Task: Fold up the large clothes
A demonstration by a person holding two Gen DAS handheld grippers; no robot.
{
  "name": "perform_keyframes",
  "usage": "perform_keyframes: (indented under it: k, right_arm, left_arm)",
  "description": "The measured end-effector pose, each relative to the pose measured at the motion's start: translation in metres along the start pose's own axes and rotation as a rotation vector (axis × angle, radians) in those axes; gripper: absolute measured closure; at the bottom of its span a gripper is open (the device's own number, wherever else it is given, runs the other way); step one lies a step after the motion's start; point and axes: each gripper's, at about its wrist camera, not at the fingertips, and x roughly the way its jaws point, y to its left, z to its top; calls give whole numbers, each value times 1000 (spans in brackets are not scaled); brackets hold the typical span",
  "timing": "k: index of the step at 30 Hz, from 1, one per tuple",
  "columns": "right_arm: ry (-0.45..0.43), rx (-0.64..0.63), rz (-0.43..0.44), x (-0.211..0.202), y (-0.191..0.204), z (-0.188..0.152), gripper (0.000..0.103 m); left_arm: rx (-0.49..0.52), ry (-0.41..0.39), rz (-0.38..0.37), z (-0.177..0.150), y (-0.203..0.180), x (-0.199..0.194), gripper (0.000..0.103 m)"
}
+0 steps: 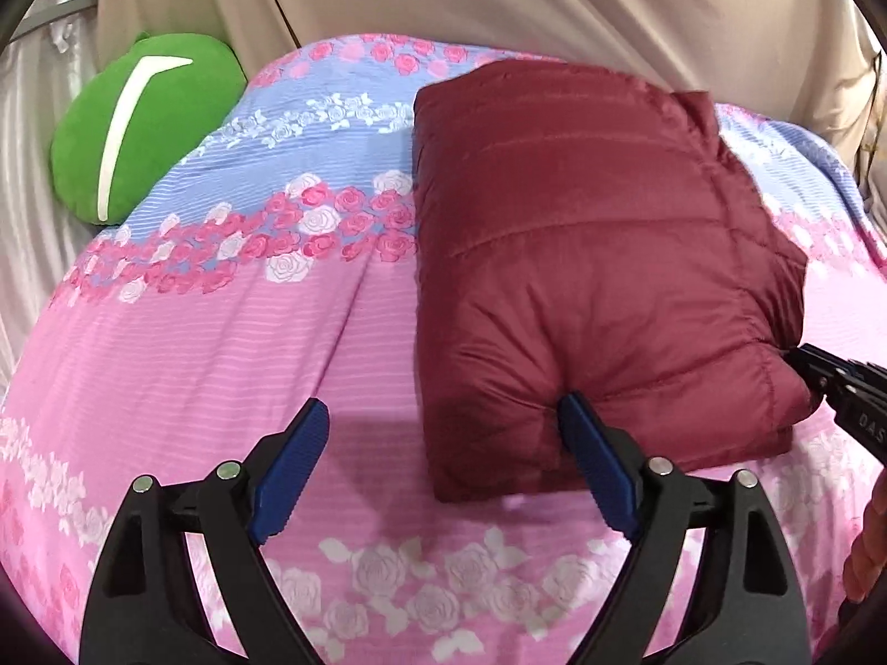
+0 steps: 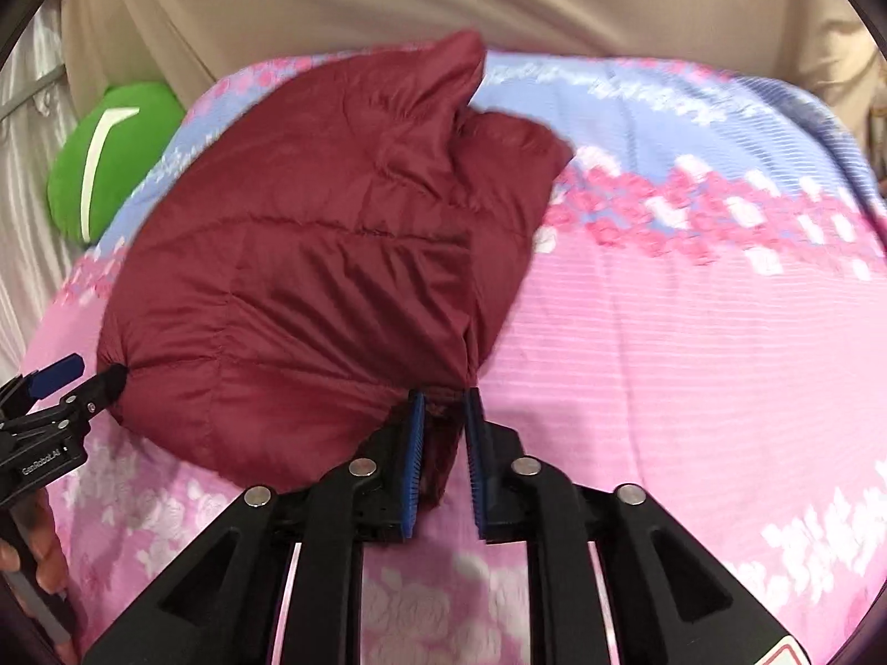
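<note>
The jacket (image 1: 599, 277) lies as a puffy, roughly square bundle on the bed (image 1: 222, 360), toward the far edge and right of the middle as the left wrist view shows it, so the folding looks nearly finished and the step in hand seems to be tidying or a last fold.

The left tool (image 1: 443, 426) stands wide: its right finger touches the jacket's near edge, its left finger hangs over bare sheet, and nothing is clamped. The right tool (image 2: 443, 404) is narrow, with a pinch of the jacket's near right corner between its pads; whether the pads press on the cloth I cannot tell.

Next, I judge, either the left tool must close on the near edge so both corners can be carried over together, or the right must let go cleanly so the bundle does not spring open. Slippery padded fabric may slide out of a shallow pinch.

There is open sheet to the left and near side of the jacket. A green cushion (image 1: 144, 127) sits at the far left corner, well apart, and a beige drape (image 1: 499, 0) hangs just past the far edge
</note>
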Motion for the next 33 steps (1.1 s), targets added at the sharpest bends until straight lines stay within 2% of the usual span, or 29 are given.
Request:
perform_keyframes:
  k: [1,4,6,7,12,20,25,33]
  right_arm:
    - [-14,15,4,-8,0,-4,84]
    - [-44,49,22,-30,2,-21,69]
    - [-61,44,-13,-38,9,-34,52]
    - [-69,39,-32,-40,11,-40,49]
    - [-87,0,-117,-45,19,-65,42]
    - [-32,-18,-111,-42,29,-98,38]
    - [-76,-33,-135,-53,34,-103,32]
    - [-76,-34,-144,-52,34,-104,30]
  left_arm:
    - [-10,-6,-10,-2,0,-6,20]
    - [-32,-13,-21,-12,-7,-17,16]
    - [-47,-31,-29,-21,-13,-21,12]
    - [-55,-47,-34,-27,-17,-24,12]
    - [-50,-45,-25,-53,-35,-25,11]
    - [-39,-39,-6,-80,-50,-32,11]
    - [-43,-82,21,-84,-52,-42,11]
    - [-59,-80,43,-90,-54,-47,11]
